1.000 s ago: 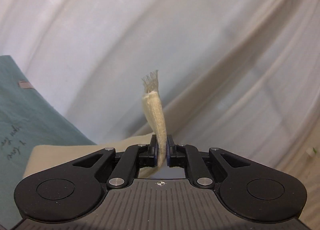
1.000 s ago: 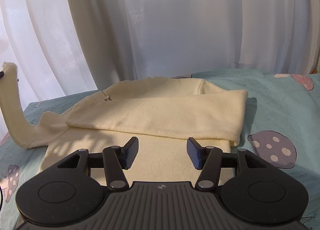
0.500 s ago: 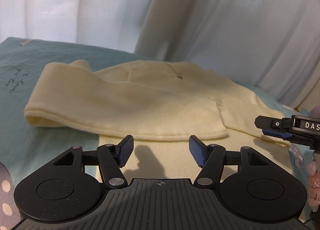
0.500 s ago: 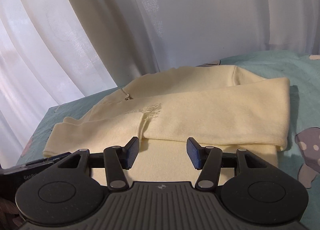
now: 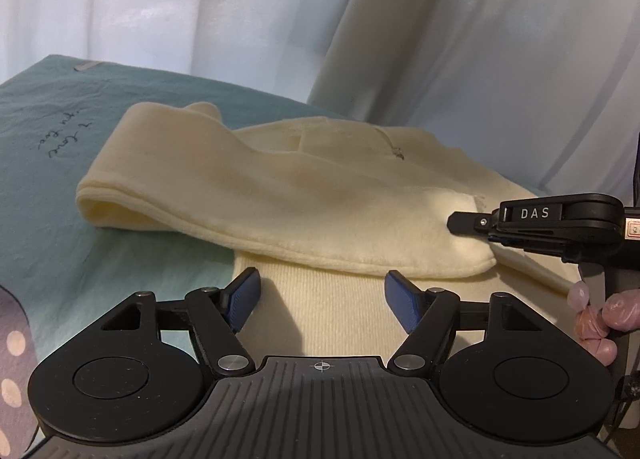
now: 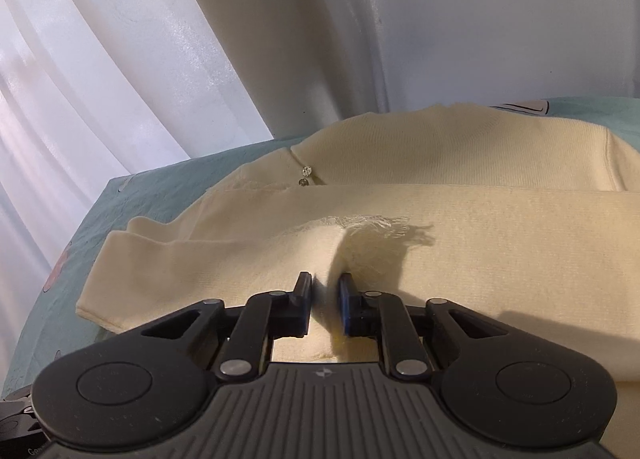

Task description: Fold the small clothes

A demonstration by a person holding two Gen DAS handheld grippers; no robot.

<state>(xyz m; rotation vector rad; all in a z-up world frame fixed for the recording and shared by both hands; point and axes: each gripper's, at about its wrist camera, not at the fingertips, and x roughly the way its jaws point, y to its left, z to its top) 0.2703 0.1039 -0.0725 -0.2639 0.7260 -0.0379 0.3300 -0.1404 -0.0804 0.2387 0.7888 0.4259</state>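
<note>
A cream knit sweater lies on a teal sheet, both sleeves folded across its body. My left gripper is open and empty, just above the sweater's ribbed hem. My right gripper is shut on a pinch of the folded sleeve, near its frayed cuff. The right gripper also shows at the right of the left wrist view, touching the sleeve end.
White curtains hang close behind the bed. The sheet's edge falls away at the left in the right wrist view. A person's fingers hold the right gripper's handle. A spotted print marks the sheet at lower left.
My left gripper let go of the sleeve cuff it held up, and opened over the hem. My right gripper moved in and shut on the folded sleeve.
</note>
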